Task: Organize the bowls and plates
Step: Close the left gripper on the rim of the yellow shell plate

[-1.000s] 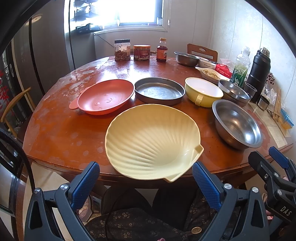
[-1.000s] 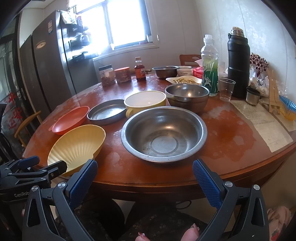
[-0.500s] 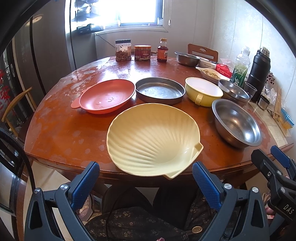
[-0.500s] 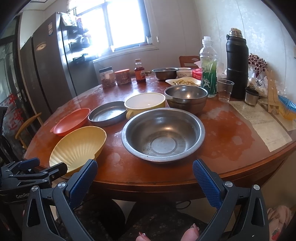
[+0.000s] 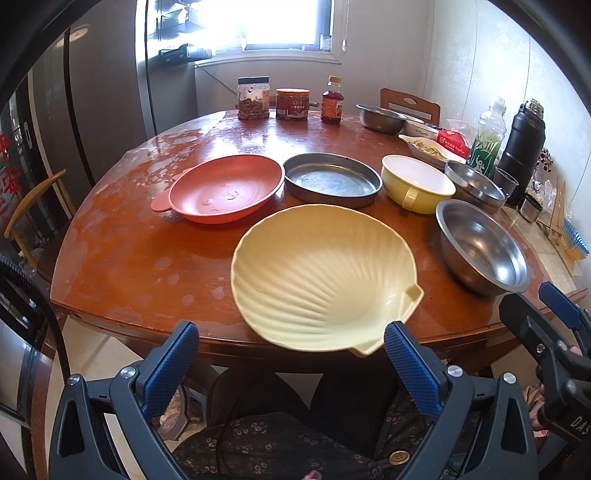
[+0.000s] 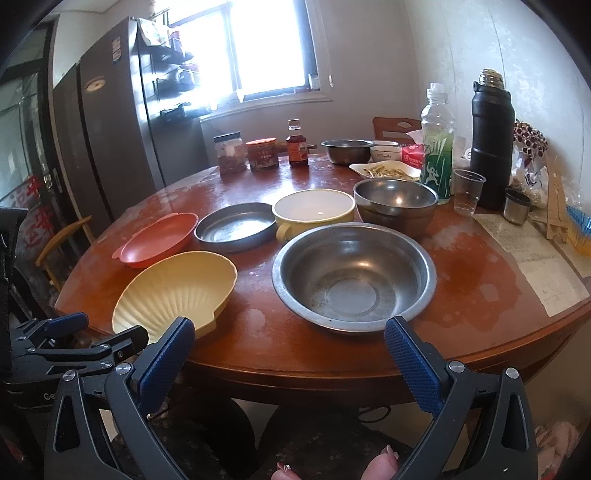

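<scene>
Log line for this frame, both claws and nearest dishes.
left claw: open, facing shell plate | right claw: open, facing steel bowl | nothing held

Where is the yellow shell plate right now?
The shell plate sits at the table's near edge, straight ahead of the left tongs, between the orange plate and the big steel bowl.

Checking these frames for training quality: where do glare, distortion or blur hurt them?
Left wrist view: the window is blown out white, and its glare washes the far tabletop; fisheye bends the table rim. Right wrist view: the window is again overexposed, the fridge stays dark, and the walls curve; the steel bowl is sharp.
</scene>
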